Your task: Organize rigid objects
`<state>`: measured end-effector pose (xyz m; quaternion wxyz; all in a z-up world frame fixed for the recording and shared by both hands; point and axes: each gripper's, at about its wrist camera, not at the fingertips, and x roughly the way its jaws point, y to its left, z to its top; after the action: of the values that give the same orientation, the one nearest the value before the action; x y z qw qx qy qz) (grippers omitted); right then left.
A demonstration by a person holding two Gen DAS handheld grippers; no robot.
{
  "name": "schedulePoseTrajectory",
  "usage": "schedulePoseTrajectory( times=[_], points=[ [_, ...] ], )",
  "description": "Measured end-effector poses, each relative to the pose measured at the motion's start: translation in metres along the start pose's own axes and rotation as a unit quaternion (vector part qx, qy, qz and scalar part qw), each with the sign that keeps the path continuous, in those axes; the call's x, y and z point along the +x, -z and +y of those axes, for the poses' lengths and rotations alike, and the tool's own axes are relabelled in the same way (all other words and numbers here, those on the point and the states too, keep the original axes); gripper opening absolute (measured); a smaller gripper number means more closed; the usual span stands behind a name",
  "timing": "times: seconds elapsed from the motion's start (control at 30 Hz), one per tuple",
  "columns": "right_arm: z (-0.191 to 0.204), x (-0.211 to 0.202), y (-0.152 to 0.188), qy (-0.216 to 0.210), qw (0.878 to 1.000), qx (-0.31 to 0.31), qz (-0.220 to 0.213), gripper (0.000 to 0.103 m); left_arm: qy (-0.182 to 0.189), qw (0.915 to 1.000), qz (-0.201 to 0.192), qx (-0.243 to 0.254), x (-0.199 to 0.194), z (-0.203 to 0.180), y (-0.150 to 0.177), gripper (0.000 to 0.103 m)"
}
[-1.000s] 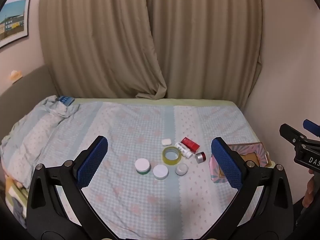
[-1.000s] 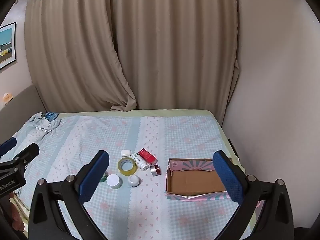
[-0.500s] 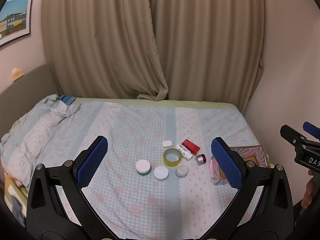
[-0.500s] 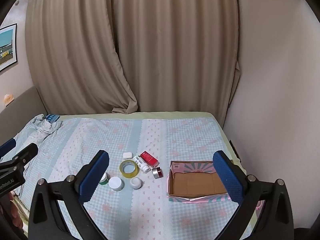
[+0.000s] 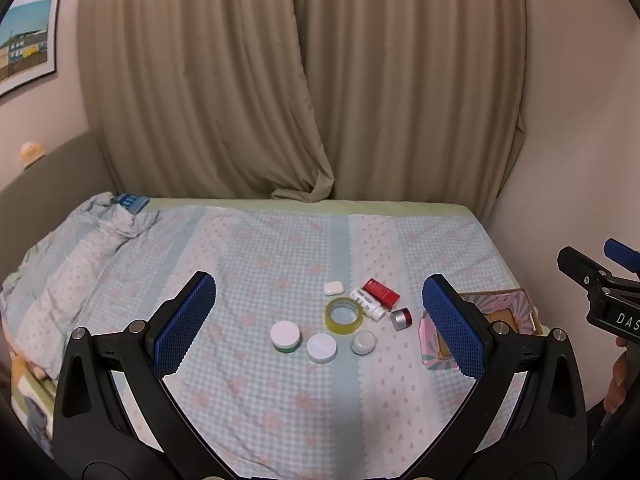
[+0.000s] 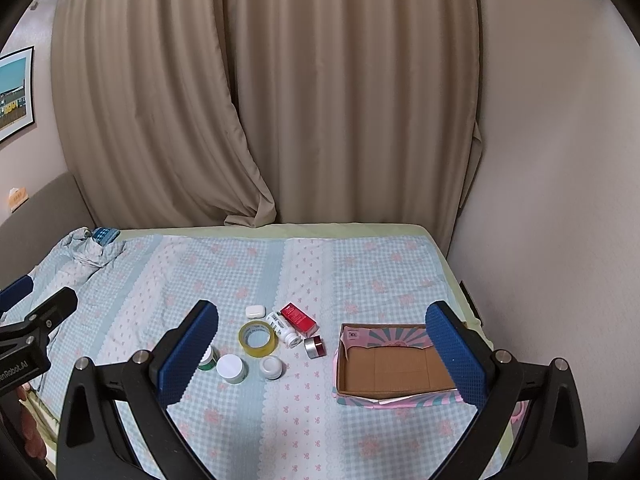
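left wrist view: your left gripper [image 5: 320, 326] is held above the bed [image 5: 248, 248] w/ jaws spread wide, nothing between the blue pads [image 5: 184, 324]. framed btwn them is the cluster of small items: green-based jar w/ white lid [image 5: 285, 336], a second white-lidded jar [image 5: 321, 348] just right of it, a small clear-ish jar [image 5: 363, 342] right again. behind those lies the yellow tape roll [image 5: 344, 315], flat. a white earbud case [image 5: 333, 288] sits behind the tape; white bottle [image 5: 367, 304] on its side touches the red box [image 5: 381, 292]. small silver/red jar [image 5: 401, 318] lies tipped over near the bottle cap. pink box [image 5: 516, 308] is mostly hidden behind your right-hand pad. your right gripper [image 5: 592, 272] shows at the right edge; can't tell its jaw state from here.

right wrist view: your right gripper [image 6: 322, 354] is also wide open, holding nothing. pink box [image 6: 384, 368] sits open-topped, bare cardboard floor, nothing in it, well right of the cluster. tape roll [image 6: 257, 338], bottle [image 6: 285, 328], red box [image 6: 298, 317], silver/red jar [image 6: 314, 347], earbud case [image 6: 255, 311] all on the sheet. green-based jar [image 6: 208, 360] is partly behind the left pad; white-lidded jar [image 6: 231, 368] and clear-ish jar [image 6: 270, 367] beside it. left gripper [image 6: 28, 320] pokes in at left edge.
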<state>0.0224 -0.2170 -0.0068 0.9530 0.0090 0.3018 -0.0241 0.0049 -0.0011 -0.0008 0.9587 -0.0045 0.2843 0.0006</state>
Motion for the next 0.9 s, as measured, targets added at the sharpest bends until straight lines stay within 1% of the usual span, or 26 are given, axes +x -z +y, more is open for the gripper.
schedulePoseTrajectory(
  times=[0.3,0.4,0.9],
  points=[
    [0.0004,0.0004,0.0012,0.0,1.0,0.001,-0.001,0.103,0.001,1.0,0.001,0.0,0.0053,-0.0058,-0.0028,0.103],
    [0.0001,0.0006,0.0021,-0.001,1.0,0.001,-0.001,0.103,-0.009,1.0,-0.002,0.002,0.0065,-0.0061,-0.0034,0.103],
    [0.0,0.0023,-0.0023,0.0,1.0,0.001,0.002,0.103,0.005,1.0,0.007,0.0,0.0102,0.0027,-0.0065,0.103]
  ],
)
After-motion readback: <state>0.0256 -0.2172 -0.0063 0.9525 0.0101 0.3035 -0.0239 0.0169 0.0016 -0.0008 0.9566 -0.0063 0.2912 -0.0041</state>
